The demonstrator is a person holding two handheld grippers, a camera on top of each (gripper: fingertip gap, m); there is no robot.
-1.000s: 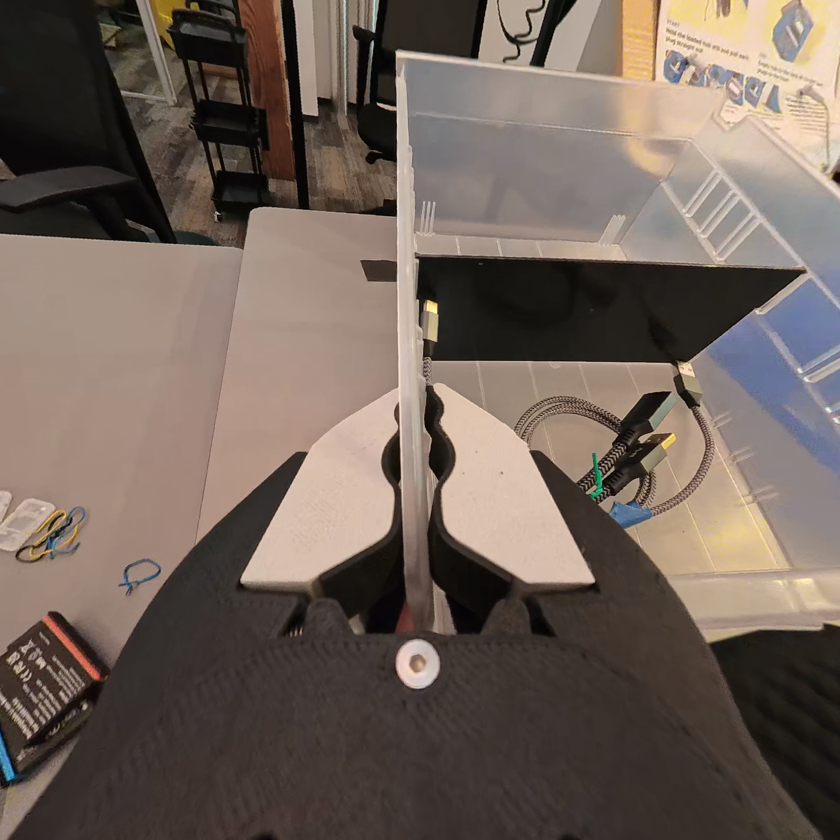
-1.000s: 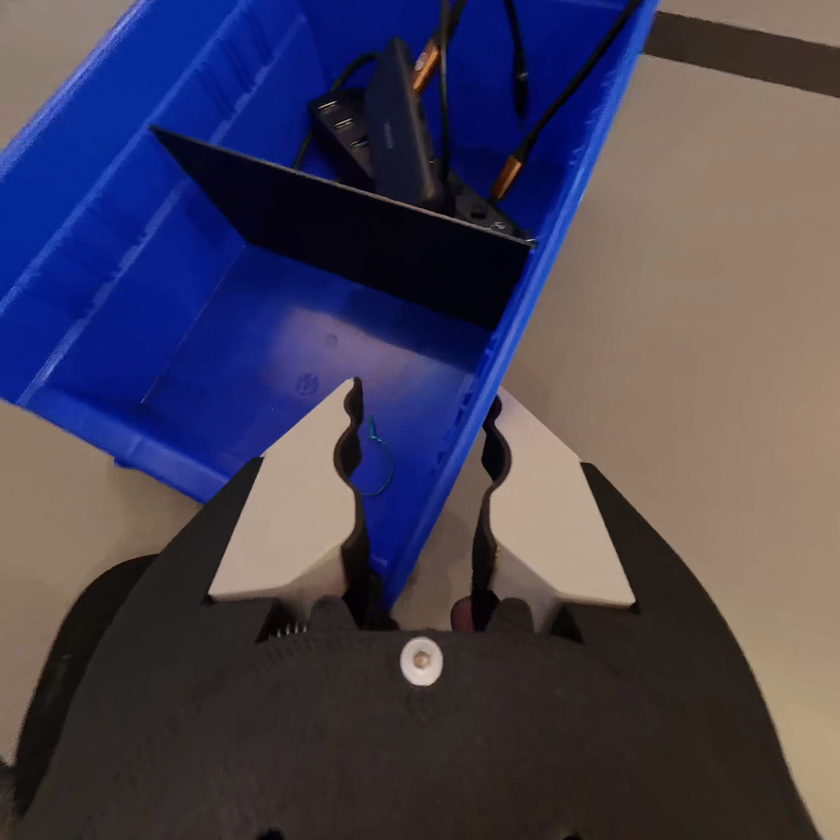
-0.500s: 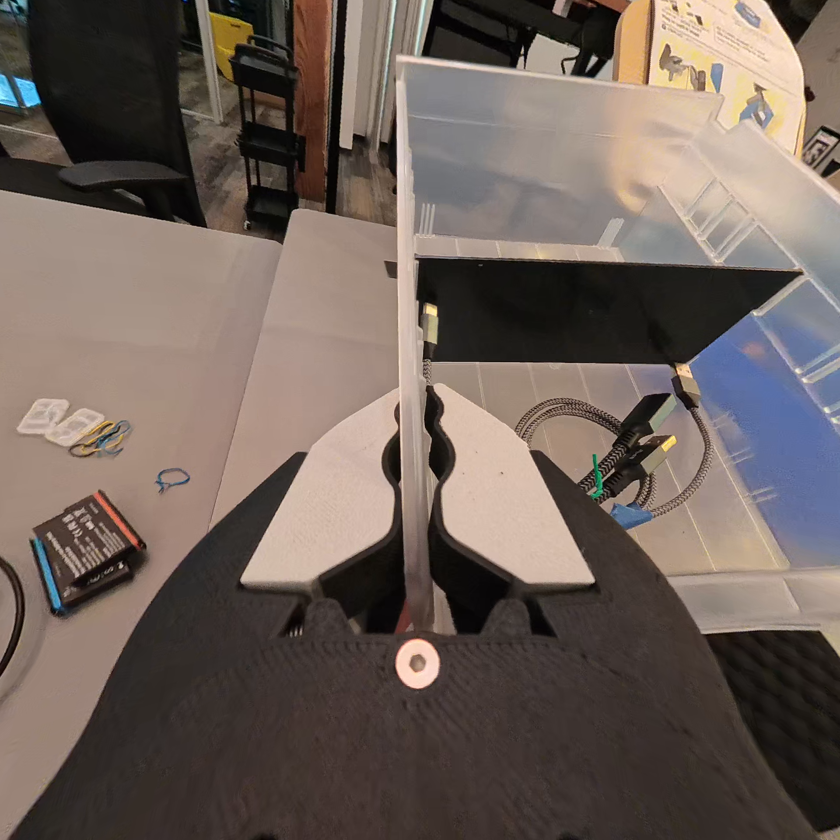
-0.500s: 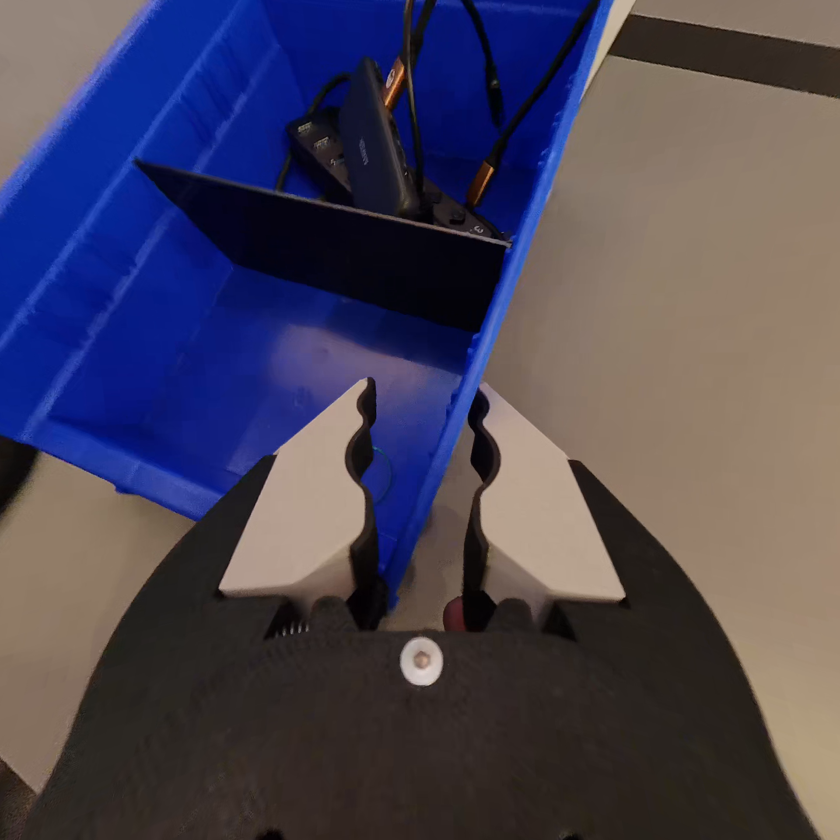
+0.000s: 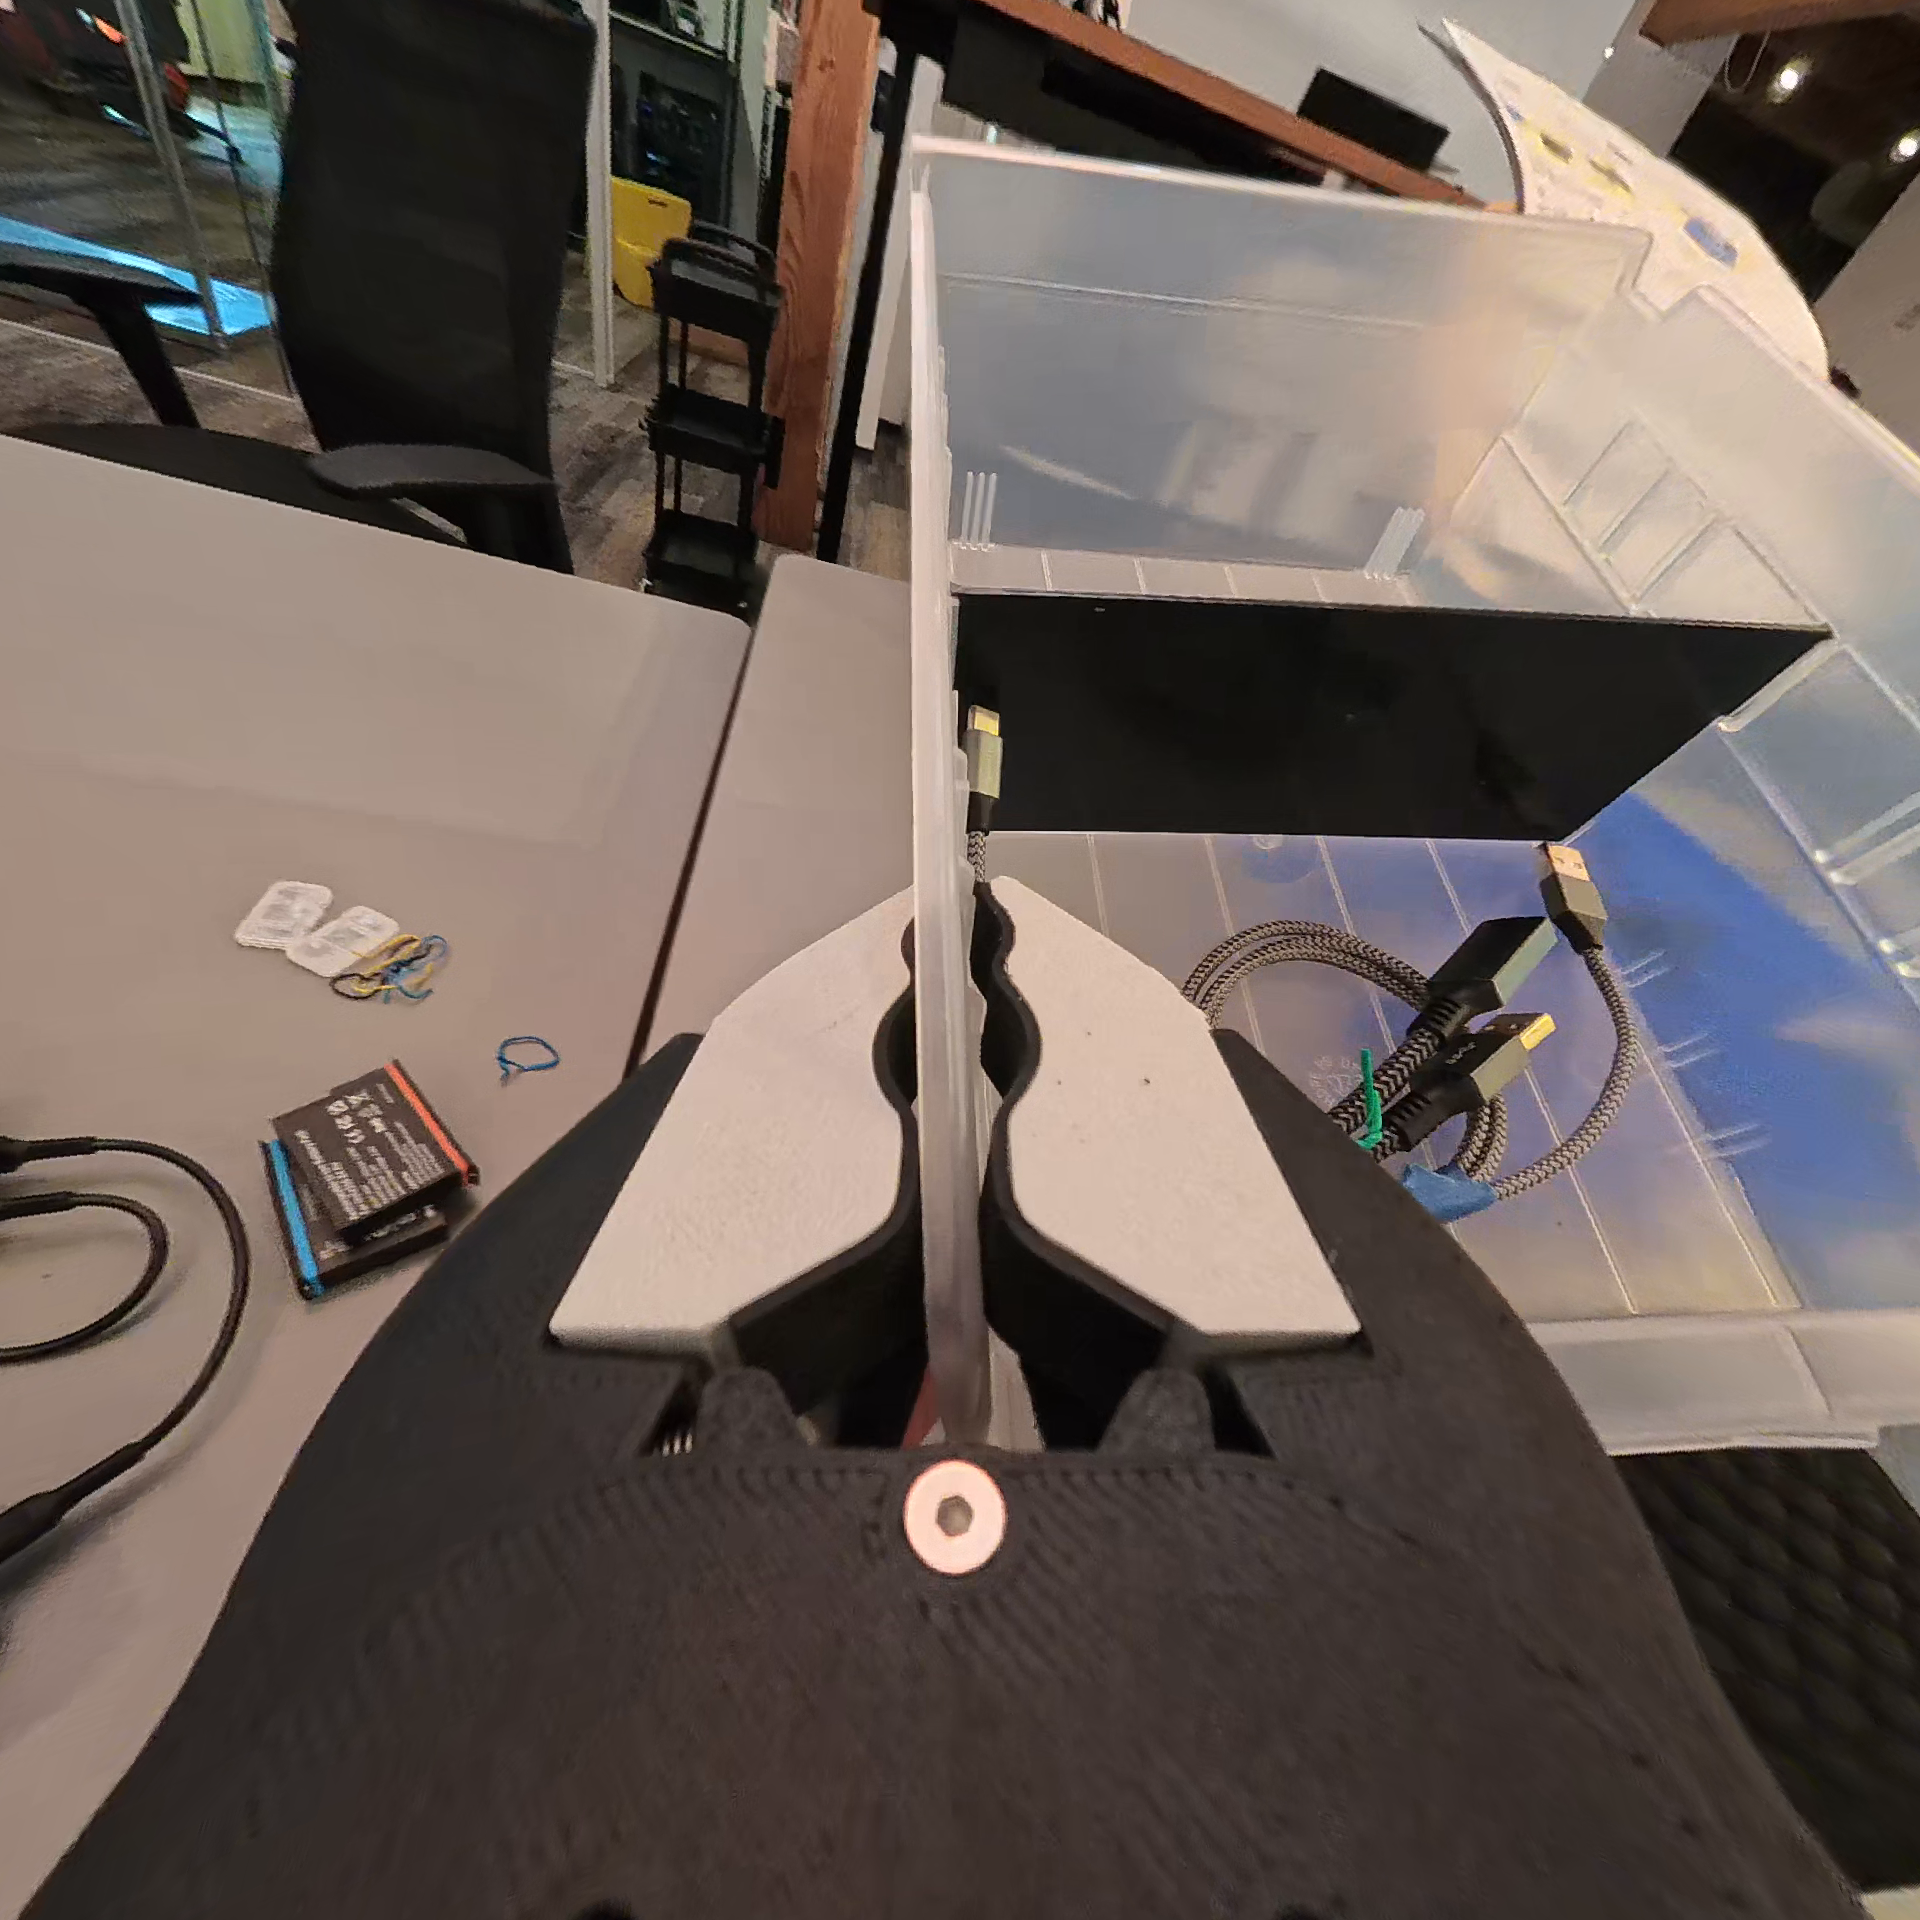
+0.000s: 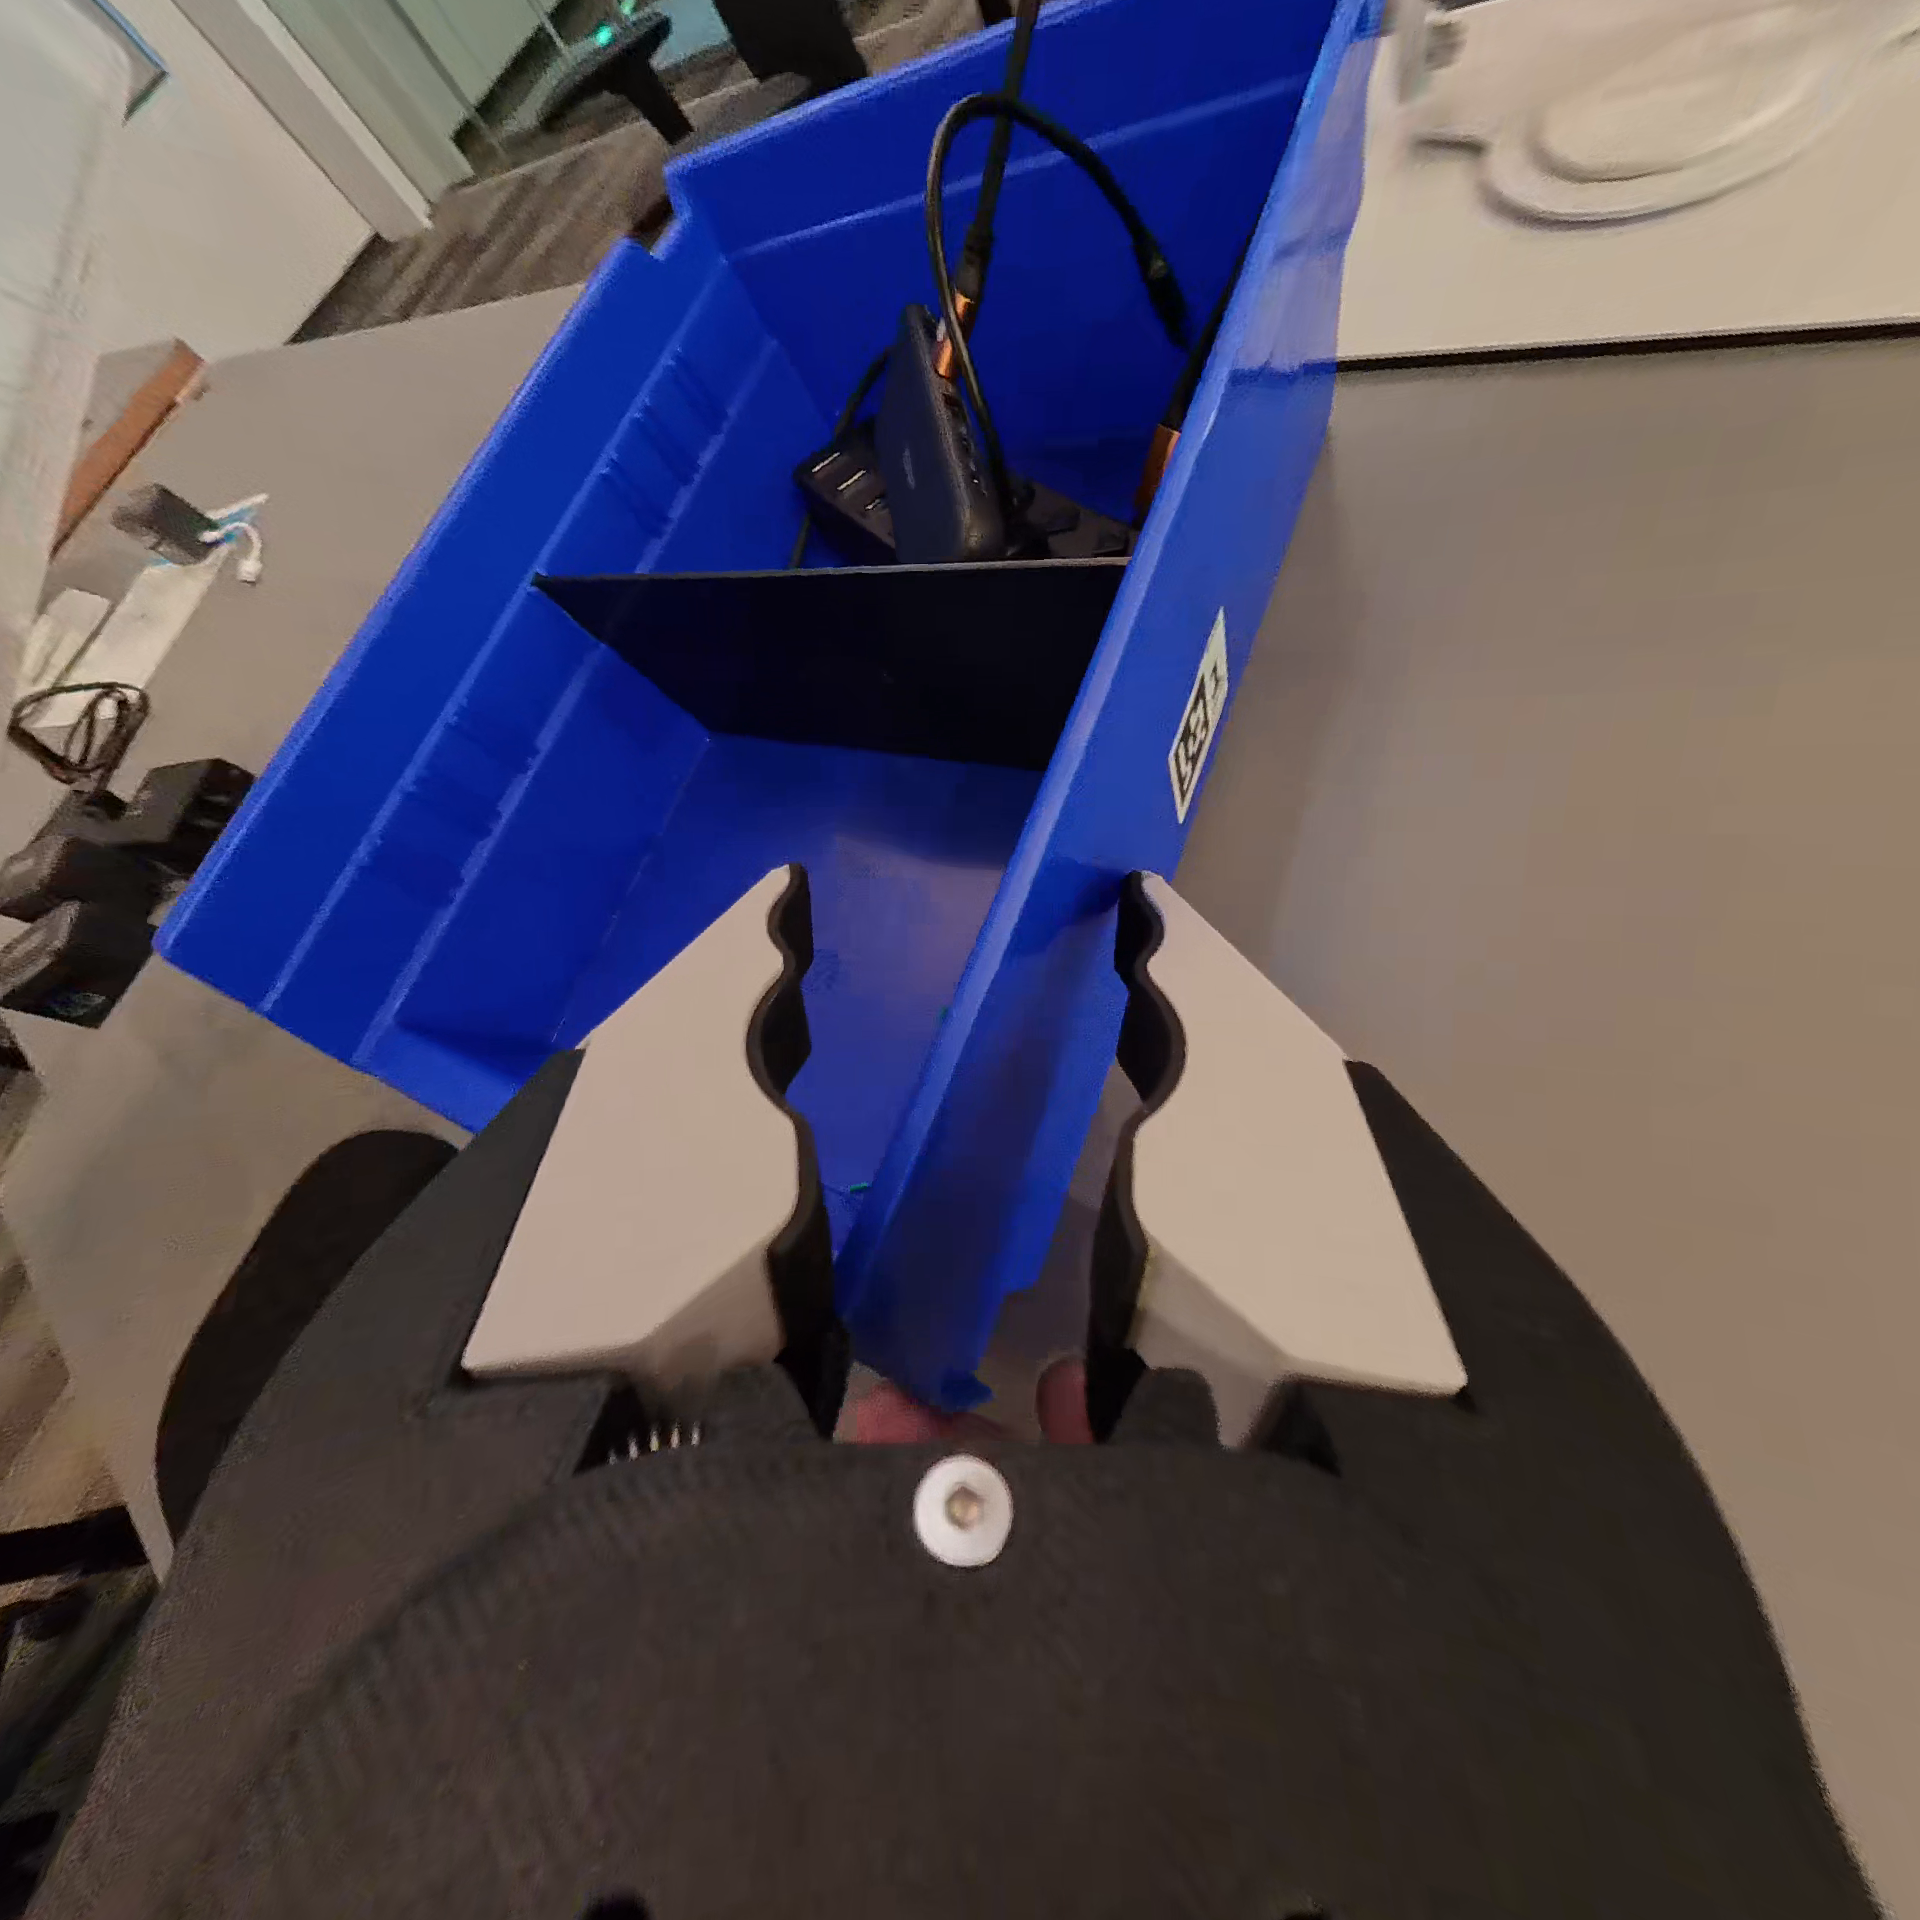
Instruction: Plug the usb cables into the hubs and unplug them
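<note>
Two bins, two dividers, a handful of cables and hubs

One clear bin point(image 5: 1299, 343) with one black divider point(image 5: 1351, 727) and four plugs point(image 5: 1496, 956) on braided cables; one blue bin point(image 6: 540, 727) with one dark divider point(image 6: 852, 655) and at least two hubs point(image 6: 935, 436) — exact number unclear. Beside the clear bin: two batteries point(image 5: 364, 1174).

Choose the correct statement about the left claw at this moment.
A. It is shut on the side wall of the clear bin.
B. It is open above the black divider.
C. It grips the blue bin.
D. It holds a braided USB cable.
A: the left claw has its fingers pressed on both faces of the clear bin side wall; the braided cables lie loose inside.
</note>
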